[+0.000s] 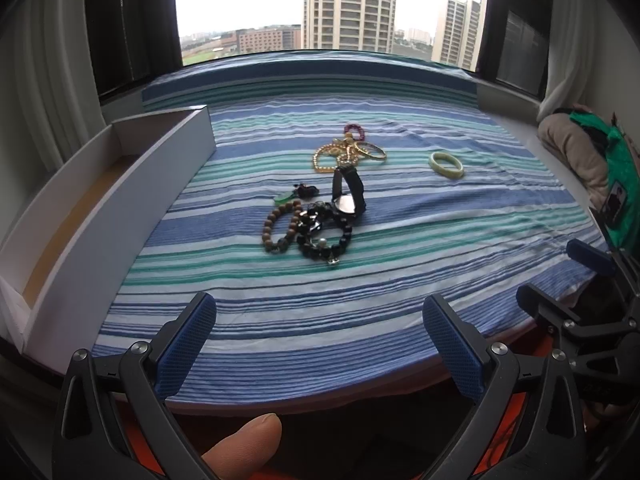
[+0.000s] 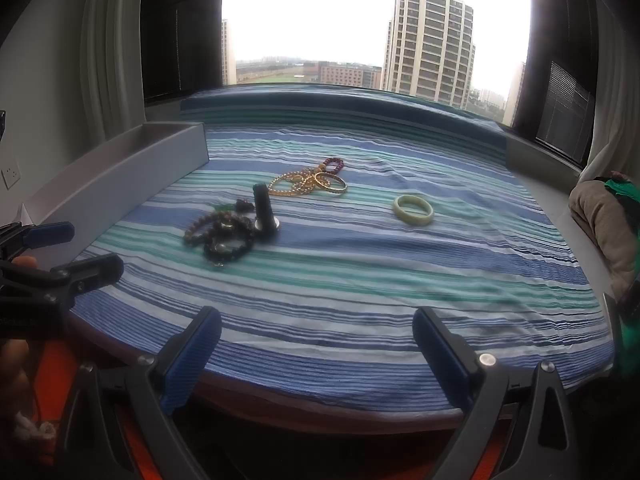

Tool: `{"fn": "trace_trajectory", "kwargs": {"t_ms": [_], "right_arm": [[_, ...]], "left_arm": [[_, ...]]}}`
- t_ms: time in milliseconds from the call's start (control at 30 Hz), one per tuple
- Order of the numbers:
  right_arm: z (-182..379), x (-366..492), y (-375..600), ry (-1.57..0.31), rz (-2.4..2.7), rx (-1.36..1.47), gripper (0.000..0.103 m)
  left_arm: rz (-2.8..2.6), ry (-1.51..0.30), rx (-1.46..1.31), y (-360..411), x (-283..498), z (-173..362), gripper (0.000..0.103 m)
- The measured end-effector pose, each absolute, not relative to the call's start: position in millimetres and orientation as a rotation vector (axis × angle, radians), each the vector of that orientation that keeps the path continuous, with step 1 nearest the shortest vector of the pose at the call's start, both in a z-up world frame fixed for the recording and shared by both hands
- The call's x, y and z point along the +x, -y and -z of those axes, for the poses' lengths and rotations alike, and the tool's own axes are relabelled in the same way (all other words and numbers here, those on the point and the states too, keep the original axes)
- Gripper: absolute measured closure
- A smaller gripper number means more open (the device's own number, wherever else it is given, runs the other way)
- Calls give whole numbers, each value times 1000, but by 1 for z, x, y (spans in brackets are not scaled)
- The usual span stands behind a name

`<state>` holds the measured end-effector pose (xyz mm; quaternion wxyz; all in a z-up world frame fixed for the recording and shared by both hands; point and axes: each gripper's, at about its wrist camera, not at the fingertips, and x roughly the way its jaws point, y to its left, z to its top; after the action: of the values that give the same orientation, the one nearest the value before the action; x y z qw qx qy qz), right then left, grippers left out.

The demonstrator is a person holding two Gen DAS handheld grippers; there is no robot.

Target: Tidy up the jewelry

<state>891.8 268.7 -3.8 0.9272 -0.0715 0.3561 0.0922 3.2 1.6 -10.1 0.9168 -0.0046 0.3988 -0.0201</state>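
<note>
Striped cloth in blue, teal and white, spread over the worktop below a window facing tower blocks. Long white tray along the cloth's left edge, nothing visible in the part of its interior that shows, tan floor showing. Left tool low at the near edge of the cloth, blue-padded fingers spread wide apart, nothing between them; a fingertip visible beneath. Right tool likewise at the near edge, fingers wide apart and holding nothing; seen from the left wrist at the far right.

Jewelry loose on the cloth, none in the tray. Nearest cluster: black beaded bracelet overlapping a brown wooden-bead bracelet, with a black-strapped watch standing on edge just behind, touching the black beads. Small green pendant on a dark cord beside the wooden beads. Farther back, a tangle of gold chain and a gold bangle, a dark red bead bracelet touching its far side. Pale green bangle lying flat, well apart to the right.
</note>
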Motion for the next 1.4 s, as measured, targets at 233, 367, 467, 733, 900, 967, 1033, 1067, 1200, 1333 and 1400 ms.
{"fn": "trace_trajectory", "kwargs": {"t_ms": [233,367,467,733,900,967,1033,1067,1200,1333,1400], "right_arm": [[3,893,-269,-730,-188,-151,5],[1,897,-267,-725,-186,-164,5],[-2,907,-263,-717,-199,-181,5],[8,984,-260,-804,-327,-168,5],[36,1034,-324,-847,-502,-231,5],[52,1062,-346,-856,-509,-233,5],[69,1089,-364,-871,-503,-232,5],[77,1102,-371,-882,-501,-234,6],[99,1133,-375,-952,-510,-155,83],[90,1129,-352,-927,-494,-61,85],[80,1118,-335,-906,-489,-21,85]], "left_arm": [[36,-825,-24,-7,5,11,0],[34,-832,-44,-12,6,13,0],[24,-835,-57,-18,6,15,0],[-37,-835,-98,-41,1,17,0],[-72,-860,-118,-55,-1,24,0],[-88,-863,-114,-58,-2,25,0],[-105,-869,-112,-62,-3,27,0],[-113,-874,-112,-64,-3,28,0],[-141,-908,-124,-71,-1,39,0],[-122,-956,-131,-69,12,52,0],[-93,-968,-131,-64,22,55,0]]}}
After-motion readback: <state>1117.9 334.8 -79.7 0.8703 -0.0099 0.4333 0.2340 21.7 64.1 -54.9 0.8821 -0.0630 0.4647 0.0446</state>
